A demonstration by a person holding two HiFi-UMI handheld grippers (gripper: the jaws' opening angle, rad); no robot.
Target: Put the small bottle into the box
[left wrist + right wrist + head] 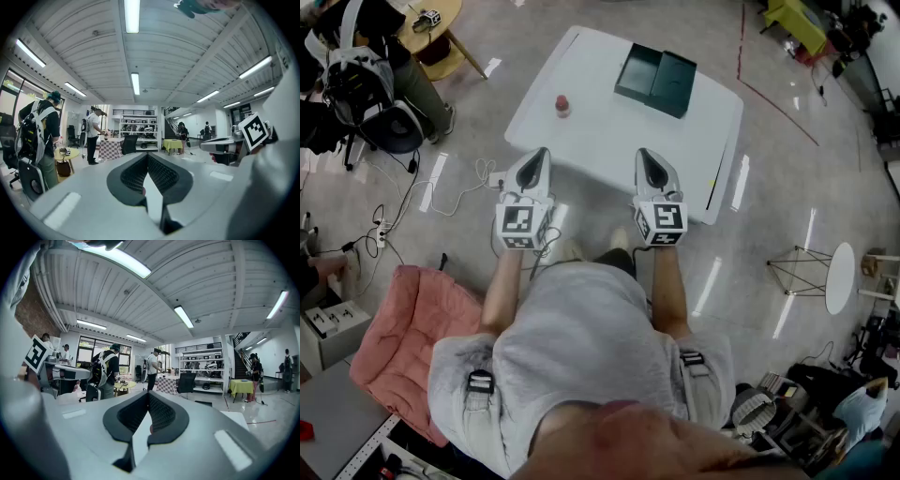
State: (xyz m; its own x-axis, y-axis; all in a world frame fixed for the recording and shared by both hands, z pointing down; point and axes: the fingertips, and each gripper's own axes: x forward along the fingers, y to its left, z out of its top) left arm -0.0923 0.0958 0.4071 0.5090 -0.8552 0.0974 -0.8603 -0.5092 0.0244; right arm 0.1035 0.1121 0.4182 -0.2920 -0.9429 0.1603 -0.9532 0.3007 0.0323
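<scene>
On the white tabletop the small bottle stands upright, well apart from the open box. The left tool and right tool hover at the near edge (jaws together, empty). The reach looks not yet begun; next, one tool must open and approach the bottle.

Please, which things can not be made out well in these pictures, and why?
- Bottle, head view: too small to read a label or see contents.
- Box, head view: inside too dark to tell if anything lies there.
- Table, head view: near edge partly hidden behind the left tool and right tool.
</scene>
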